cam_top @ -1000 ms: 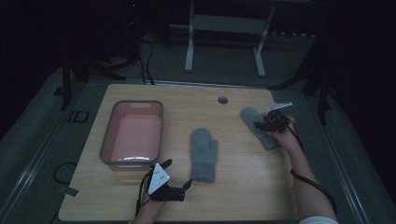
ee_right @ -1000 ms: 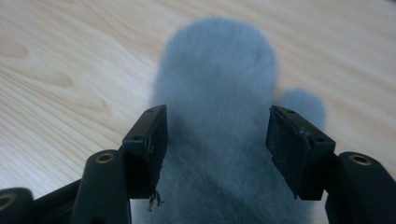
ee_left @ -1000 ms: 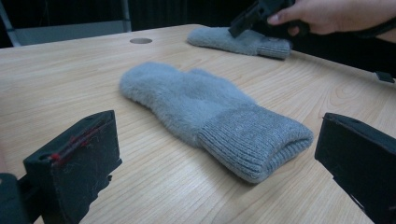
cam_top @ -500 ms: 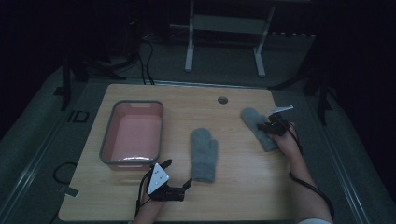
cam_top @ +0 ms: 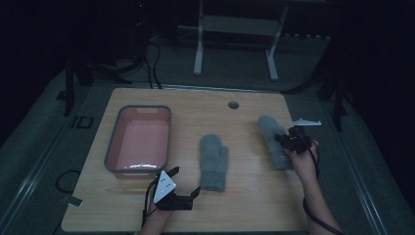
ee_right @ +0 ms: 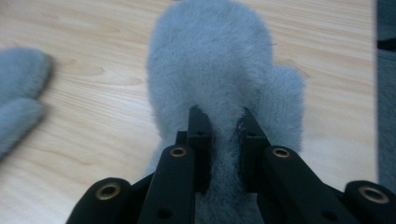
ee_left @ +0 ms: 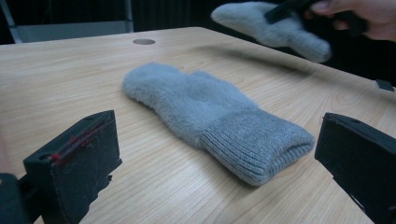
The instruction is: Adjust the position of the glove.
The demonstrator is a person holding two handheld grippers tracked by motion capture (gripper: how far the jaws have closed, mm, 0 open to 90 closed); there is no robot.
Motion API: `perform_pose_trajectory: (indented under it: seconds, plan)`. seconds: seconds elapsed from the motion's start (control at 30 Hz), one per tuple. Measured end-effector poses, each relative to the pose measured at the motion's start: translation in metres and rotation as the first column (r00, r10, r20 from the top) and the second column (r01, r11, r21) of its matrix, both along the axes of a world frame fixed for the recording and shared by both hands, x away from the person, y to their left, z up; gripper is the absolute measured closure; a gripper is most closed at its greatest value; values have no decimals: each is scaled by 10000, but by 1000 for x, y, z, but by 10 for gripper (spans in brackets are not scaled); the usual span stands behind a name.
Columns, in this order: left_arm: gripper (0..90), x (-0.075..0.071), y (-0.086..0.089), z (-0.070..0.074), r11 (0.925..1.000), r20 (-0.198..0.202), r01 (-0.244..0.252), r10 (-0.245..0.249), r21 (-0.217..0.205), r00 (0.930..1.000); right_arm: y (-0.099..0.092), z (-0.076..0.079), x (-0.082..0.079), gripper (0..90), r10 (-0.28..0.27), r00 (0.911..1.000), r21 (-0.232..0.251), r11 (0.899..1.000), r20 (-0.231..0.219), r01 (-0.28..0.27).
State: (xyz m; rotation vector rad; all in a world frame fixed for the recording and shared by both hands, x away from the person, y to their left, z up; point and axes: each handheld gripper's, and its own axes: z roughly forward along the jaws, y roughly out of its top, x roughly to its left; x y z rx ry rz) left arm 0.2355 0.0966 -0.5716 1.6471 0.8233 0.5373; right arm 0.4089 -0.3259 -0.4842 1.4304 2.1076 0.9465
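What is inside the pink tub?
Nothing that I can see. The pink tub on the table shows a bare, shiny floor from above. Its near wall hides a thin strip of the floor.

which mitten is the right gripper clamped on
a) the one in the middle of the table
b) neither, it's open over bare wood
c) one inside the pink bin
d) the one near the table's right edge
d: the right gripper has its jaws pinching grey fleece of the right-hand mitten, while the middle mitten lies free.
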Motion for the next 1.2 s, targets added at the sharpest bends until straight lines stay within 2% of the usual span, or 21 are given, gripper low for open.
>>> perform_pose_trajectory:
  seconds: [0.1,0.2,0.27,0.33,0.4,0.43,0.47,0.6,0.83,0.9,0.97,1.03,1.1,1.17,1.2]
  plan:
    - [3,0,0,0,10000,44,-17,17,28,10000,-3,11,-23,801,-793,9966,460,9959,232,781]
    - [3,0,-1,0,10000,43,-22,21,54,10000,-1,15,-46,799,-1504,9875,52,9886,469,1503]
    - [2,0,-1,0,10000,71,-7,7,77,10000,-1,14,-56,798,-1686,9849,53,9857,384,1685]
    - [2,0,-1,0,9999,70,-6,6,100,10000,-4,10,-66,798,-1932,9808,473,9803,244,1920]
    - [3,0,-1,0,9999,82,-6,5,114,10000,-4,7,-70,798,-2010,9794,504,9785,211,1998]
    - [3,-1,-1,0,9999,88,-2,1,136,10000,-4,4,-74,798,-2151,9765,630,9748,132,2139]
    - [3,-1,-1,0,9999,90,-2,1,134,10000,-2,-3,-79,798,-2114,9774,595,9756,-70,2114]
    - [3,-1,-2,0,9999,104,2,-4,145,9999,6,-22,-81,796,-1986,9791,253,9795,-428,1998]
    - [2,-1,-2,0,9998,88,33,-34,186,10000,6,-50,-70,775,-2280,9710,-374,9735,-718,2258]
    - [3,-1,-2,0,9998,95,46,-47,193,9999,4,-55,-68,740,-2042,9765,-243,9789,-694,2030]
    - [2,-1,-2,0,9998,93,49,-51,216,9999,3,-56,-67,693,-2000,9771,-172,9798,-727,1993]
    - [3,-1,-2,0,9998,79,57,-59,213,10000,2,-57,-66,611,-1824,9807,-208,9832,-705,1814]
    - [2,-1,-2,0,9998,69,58,-59,194,10000,2,-56,-66,547,-1545,9857,-201,9879,-669,1535]
    - [3,-1,-2,0,9998,68,62,-63,195,10000,1,-52,-67,523,-1329,9890,-307,9909,-648,1311]
    - [2,-1,-2,0,9998,68,74,-75,198,9999,-1,-49,-68,504,-1078,9930,-311,9938,-474,1064]
